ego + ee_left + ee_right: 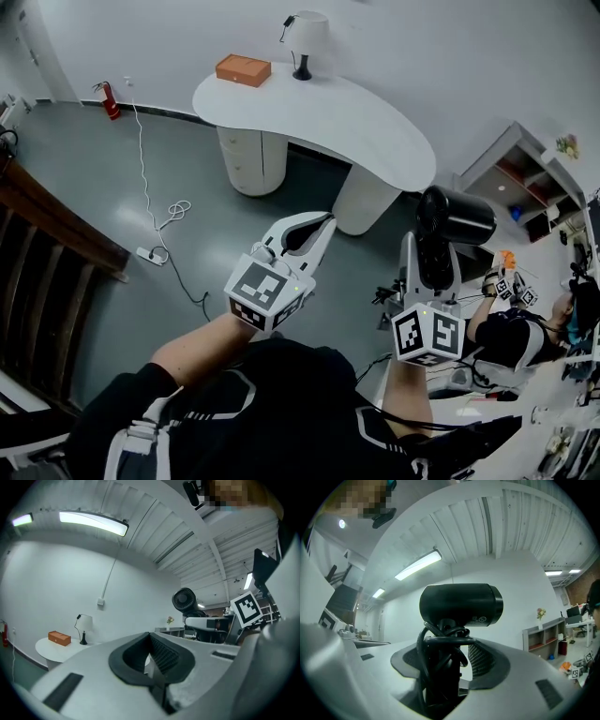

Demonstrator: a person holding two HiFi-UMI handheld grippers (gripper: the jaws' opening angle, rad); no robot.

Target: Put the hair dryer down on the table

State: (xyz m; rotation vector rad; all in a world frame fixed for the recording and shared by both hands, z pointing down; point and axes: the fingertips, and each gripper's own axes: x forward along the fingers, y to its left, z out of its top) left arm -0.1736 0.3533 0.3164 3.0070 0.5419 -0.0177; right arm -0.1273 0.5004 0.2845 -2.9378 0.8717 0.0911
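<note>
A black hair dryer [455,217] stands upright in my right gripper [431,251], which is shut on its handle; the cord is wound around that handle. In the right gripper view the hair dryer [461,603] fills the middle, with the right gripper [445,644] jaws on either side of the wrapped handle. My left gripper [323,220] hangs beside it to the left, shut with nothing in it; its pads meet at the tips in the left gripper view [150,637]. The white curved table [375,131] lies ahead, beyond both grippers. From the left gripper view the hair dryer [183,599] shows at the right.
On the table's far end stand a white lamp [305,42] and an orange box [243,69]. A power strip with a white cable [150,253] lies on the grey floor. A shelf unit [525,178] and another person [525,333] are at the right, dark wooden furniture [47,234] at the left.
</note>
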